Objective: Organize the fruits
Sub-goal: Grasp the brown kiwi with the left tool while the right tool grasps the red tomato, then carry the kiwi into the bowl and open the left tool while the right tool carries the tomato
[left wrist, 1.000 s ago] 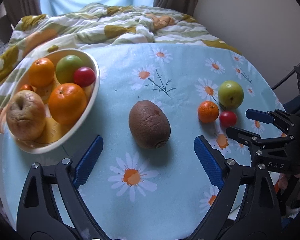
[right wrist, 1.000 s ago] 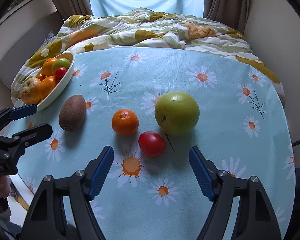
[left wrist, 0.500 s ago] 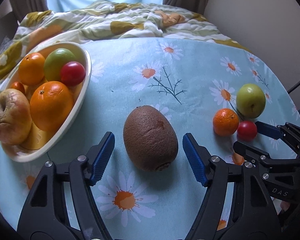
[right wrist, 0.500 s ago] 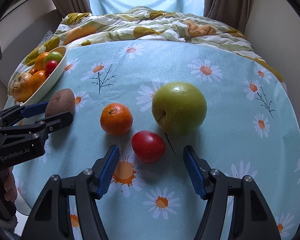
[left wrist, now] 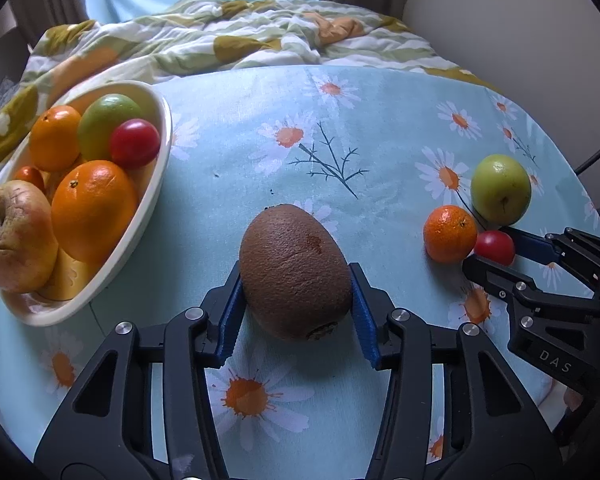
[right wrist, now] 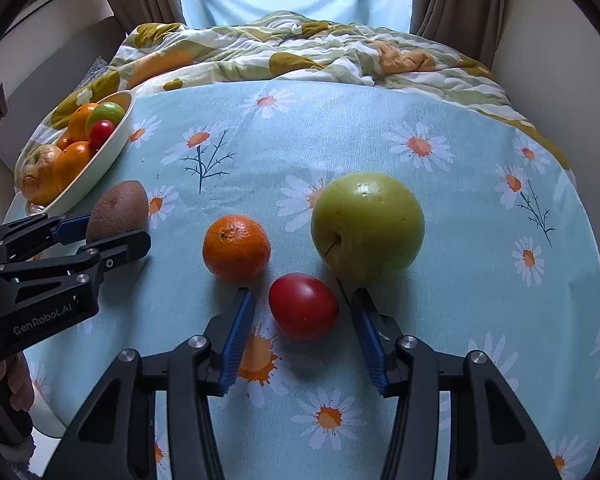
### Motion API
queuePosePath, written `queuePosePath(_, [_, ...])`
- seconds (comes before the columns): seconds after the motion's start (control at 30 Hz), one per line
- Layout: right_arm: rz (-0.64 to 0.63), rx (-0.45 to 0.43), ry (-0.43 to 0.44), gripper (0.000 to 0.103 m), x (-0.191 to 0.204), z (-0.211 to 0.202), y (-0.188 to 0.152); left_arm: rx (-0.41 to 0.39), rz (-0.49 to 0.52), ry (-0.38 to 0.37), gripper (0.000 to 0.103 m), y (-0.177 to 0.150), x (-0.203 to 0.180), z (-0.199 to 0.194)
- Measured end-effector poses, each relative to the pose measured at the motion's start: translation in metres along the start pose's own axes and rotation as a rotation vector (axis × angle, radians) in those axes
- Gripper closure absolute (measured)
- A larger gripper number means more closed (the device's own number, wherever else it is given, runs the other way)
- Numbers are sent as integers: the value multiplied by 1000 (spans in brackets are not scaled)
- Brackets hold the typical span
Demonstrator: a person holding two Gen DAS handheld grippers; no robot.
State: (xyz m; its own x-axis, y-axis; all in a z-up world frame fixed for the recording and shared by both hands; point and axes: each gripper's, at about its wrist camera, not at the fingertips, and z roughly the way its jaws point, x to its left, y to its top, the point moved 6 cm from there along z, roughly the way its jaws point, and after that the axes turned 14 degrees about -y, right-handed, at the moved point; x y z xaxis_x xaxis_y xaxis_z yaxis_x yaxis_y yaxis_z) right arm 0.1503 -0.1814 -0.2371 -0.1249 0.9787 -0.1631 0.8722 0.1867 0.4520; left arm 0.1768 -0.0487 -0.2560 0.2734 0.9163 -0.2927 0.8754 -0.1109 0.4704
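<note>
A brown kiwi [left wrist: 294,272] lies on the daisy tablecloth between the blue pads of my left gripper [left wrist: 296,270]; the jaws are closing and both pads touch its sides. From the right wrist view, that left gripper [right wrist: 116,228] holds the kiwi [right wrist: 118,206] near the bowl. A small red tomato [right wrist: 303,306] sits between the pads of my right gripper [right wrist: 302,294]; its jaws are closing, with a thin gap on each side. Just beyond the tomato lie a mandarin [right wrist: 236,248] and a green apple [right wrist: 368,224].
A cream oval bowl [left wrist: 156,184] at the left holds oranges, a green fruit, a red tomato and a wrinkled apple. A rumpled floral blanket [right wrist: 300,52] lies past the table's far edge. The round table's edge [right wrist: 580,208] curves close on the right.
Both grippers' jaws have narrowed. The left one moved forward and down around the kiwi until its pads met it. The right one drew in around the tomato.
</note>
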Motion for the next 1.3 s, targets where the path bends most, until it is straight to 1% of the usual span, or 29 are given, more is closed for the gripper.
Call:
queuePosePath(0.07, [-5, -1, -18, 68, -1, 1, 1, 3, 7, -1, 50, -1, -1, -1])
queuePosePath(0.17, [5, 2, -12, 70, -2, 2, 3, 6, 10, 3, 50, -3, -1, -3])
queuePosePath(0.23, [5, 0, -6, 73, -2, 2, 3, 5, 4, 6, 50, -5, 0, -5])
queuePosePath(0.47, [14, -2, 9, 73, -3, 0, 3, -12, -12, 13, 51, -9, -1, -15])
queuePosePath(0.7, [8, -24, 23, 73, -4, -14, 2, -42, -20, 15, 51, -9, -8, -34])
queuePosePath(0.87, [-22, -49, 36, 73, -8, -32, 4, -87, -36, 12, 51, -4, -14, -58])
queuePosePath(1.07, [-59, -76, 67, 73, -10, -56, 11, -151, -69, 28, 51, 4, -19, -92])
queuePosePath(1.3, [-90, -121, 130, 73, 0, -79, 30, -217, -85, 72, 51, 18, -11, -130])
